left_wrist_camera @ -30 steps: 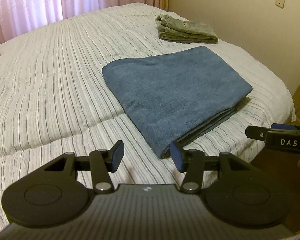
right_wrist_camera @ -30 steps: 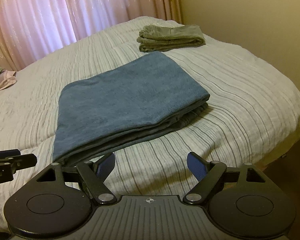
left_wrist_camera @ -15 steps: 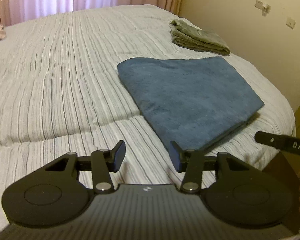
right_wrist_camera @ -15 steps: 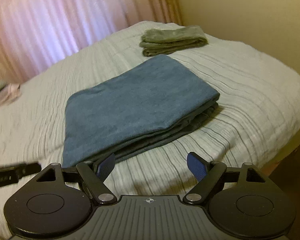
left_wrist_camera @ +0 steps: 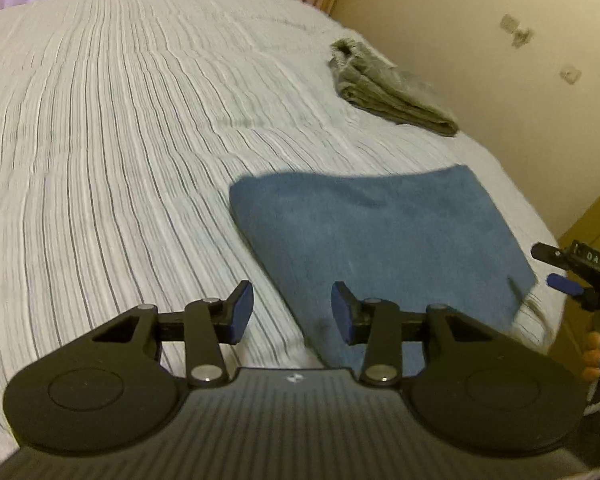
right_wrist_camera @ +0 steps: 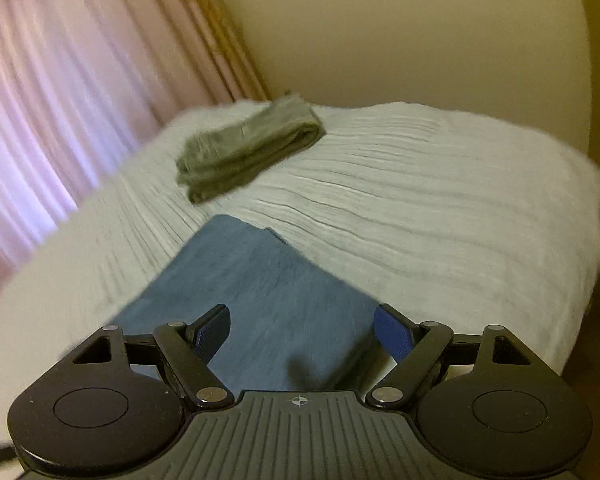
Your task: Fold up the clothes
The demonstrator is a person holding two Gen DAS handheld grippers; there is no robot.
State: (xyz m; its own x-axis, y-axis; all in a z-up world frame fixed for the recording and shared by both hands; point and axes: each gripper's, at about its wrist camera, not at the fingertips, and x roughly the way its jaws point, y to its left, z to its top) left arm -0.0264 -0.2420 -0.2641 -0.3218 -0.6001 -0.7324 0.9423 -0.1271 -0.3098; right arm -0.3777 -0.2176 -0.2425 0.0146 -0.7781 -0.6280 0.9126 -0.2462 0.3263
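Observation:
A folded blue towel point(left_wrist_camera: 384, 240) lies near the front right corner of the striped bed point(left_wrist_camera: 120, 140). My left gripper point(left_wrist_camera: 292, 312) hovers over the towel's near left edge, its jaws closing with nothing pressed between them. In the right wrist view the blue towel point(right_wrist_camera: 260, 292) lies right under my right gripper point(right_wrist_camera: 302, 330), which stands wide open above it, gripping nothing. The right gripper point(left_wrist_camera: 568, 270) also shows at the right edge of the left wrist view, past the towel's right corner.
A folded olive-green garment point(left_wrist_camera: 388, 88), also point(right_wrist_camera: 248, 146), rests at the far corner of the bed by the beige wall point(right_wrist_camera: 420, 32). Pink curtains point(right_wrist_camera: 60, 100) hang behind the bed. A hand point(left_wrist_camera: 594, 354) holds the right gripper beyond the bed's edge.
Both views have swung sideways and blurred. The left gripper slid left to the towel's near left edge and its jaws narrowed. The right gripper rolled and came in over the towel, still wide open.

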